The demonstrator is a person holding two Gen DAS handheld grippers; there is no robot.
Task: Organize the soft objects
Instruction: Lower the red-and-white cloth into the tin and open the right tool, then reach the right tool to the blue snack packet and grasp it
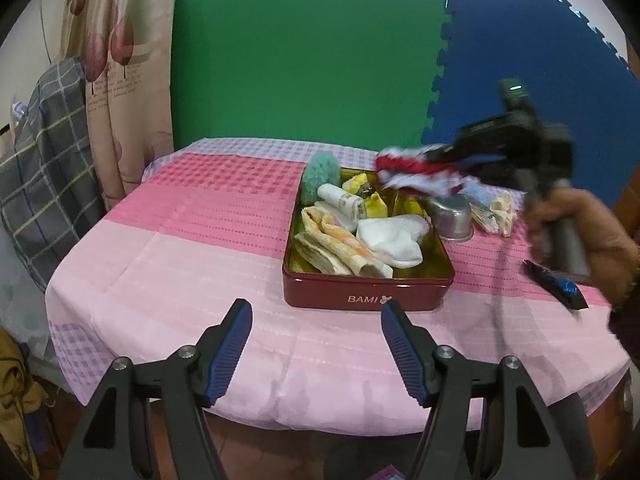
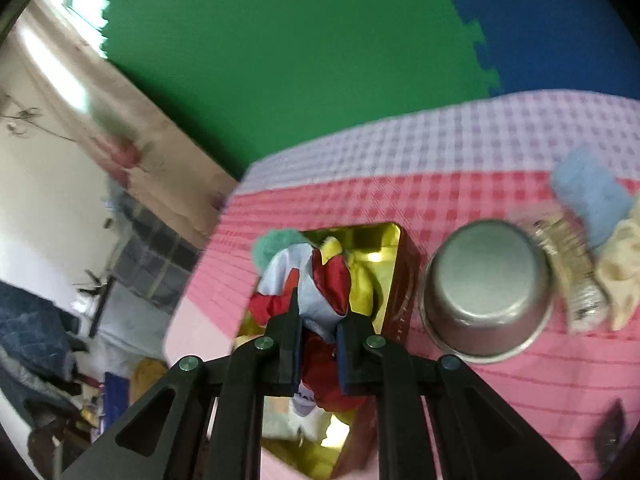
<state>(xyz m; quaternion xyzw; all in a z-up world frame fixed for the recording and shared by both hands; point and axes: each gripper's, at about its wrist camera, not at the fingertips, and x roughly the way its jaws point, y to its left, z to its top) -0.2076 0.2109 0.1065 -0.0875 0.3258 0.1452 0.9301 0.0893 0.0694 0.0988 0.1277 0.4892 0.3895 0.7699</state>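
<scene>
A dark red tin (image 1: 360, 298) with a gold inside stands on the pink tablecloth. In it lie a white sock (image 1: 394, 242), an orange-striped cloth (image 1: 340, 246), a white roll (image 1: 344, 200), yellow pieces (image 1: 376, 206) and a teal fluffy ball (image 1: 320, 174). My right gripper (image 2: 318, 312) is shut on a red, white and pale blue shiny cloth (image 2: 320, 280), held above the tin (image 2: 402, 292); the left wrist view shows this cloth (image 1: 412, 174) over the tin's far right corner. My left gripper (image 1: 316, 320) is open and empty, just short of the tin's near wall.
An upturned metal bowl (image 1: 450, 216) stands right of the tin. Beyond it lie a light blue cloth (image 2: 588, 192), a cream cloth (image 2: 624, 264) and a clear wrapped packet (image 2: 576, 276). A dark blue wrapper (image 1: 558, 284) lies near the table's right edge. A hand (image 1: 592, 232) holds the right gripper's handle.
</scene>
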